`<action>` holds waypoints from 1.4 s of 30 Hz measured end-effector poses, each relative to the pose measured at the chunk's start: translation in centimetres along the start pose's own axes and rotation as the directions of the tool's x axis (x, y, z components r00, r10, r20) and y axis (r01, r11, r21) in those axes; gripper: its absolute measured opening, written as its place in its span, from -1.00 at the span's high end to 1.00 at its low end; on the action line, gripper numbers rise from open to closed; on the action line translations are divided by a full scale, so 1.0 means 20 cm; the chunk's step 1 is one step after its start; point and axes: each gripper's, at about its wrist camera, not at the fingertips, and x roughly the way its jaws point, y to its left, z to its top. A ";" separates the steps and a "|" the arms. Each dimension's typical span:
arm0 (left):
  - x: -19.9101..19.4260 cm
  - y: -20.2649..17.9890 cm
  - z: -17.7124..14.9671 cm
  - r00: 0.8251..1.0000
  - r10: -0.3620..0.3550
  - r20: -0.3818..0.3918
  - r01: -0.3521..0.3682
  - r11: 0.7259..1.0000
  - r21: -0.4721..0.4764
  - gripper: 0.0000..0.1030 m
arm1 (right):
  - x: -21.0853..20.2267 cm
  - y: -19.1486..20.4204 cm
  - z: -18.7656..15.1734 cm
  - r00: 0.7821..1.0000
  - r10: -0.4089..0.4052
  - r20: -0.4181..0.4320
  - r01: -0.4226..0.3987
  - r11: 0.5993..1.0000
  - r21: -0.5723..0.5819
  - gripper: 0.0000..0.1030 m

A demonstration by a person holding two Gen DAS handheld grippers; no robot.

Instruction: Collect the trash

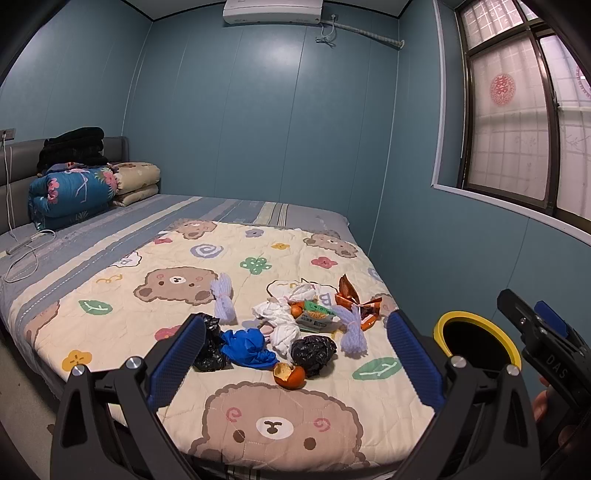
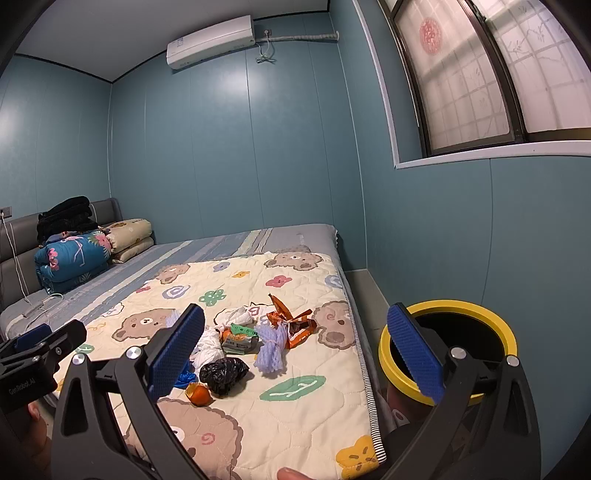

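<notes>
Left gripper (image 1: pixel 295 360): fingers spread wide, holding nothing, raised above the bed (image 1: pixel 110 332). Right gripper (image 2: pixel 295 350): fingers equally wide apart, empty, near the bed's right edge.

Trash pile (image 1: pixel 295 325) lies on the bear-print quilt (image 1: pixel 277 424): black bag (image 1: pixel 313 352), blue glove (image 1: pixel 247 347), white tissues (image 1: pixel 280 325), orange peel (image 1: pixel 289 374), purple foam nets (image 1: pixel 223 299), orange wrapper (image 1: pixel 354 301), green snack packet (image 1: pixel 317 315).

Yellow-rimmed bin (image 2: pixel 447 350) stands on the floor just beside the bed, right side.

Home bedroom: bed (image 1: pixel 110 236) with bear-print quilt (image 1: pixel 229 288), folded bedding (image 1: pixel 74 192), wall air conditioner (image 1: pixel 272 11), papered window (image 1: pixel 517 122).
</notes>
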 end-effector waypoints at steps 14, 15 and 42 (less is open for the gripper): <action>0.01 0.00 0.01 1.000 -0.006 -0.014 0.006 1.000 -0.006 -0.85 | -0.01 0.00 0.01 1.000 -0.001 -0.002 0.001 1.000 0.000 -0.85; 0.01 0.00 0.01 1.000 -0.005 -0.014 0.005 1.000 -0.006 -0.85 | -0.01 0.00 0.01 1.000 0.000 -0.003 0.000 1.000 0.001 -0.85; 0.00 0.00 0.01 1.000 -0.009 -0.021 0.008 1.000 -0.008 -0.85 | -0.01 0.00 0.01 1.000 0.002 -0.003 -0.002 1.000 0.006 -0.85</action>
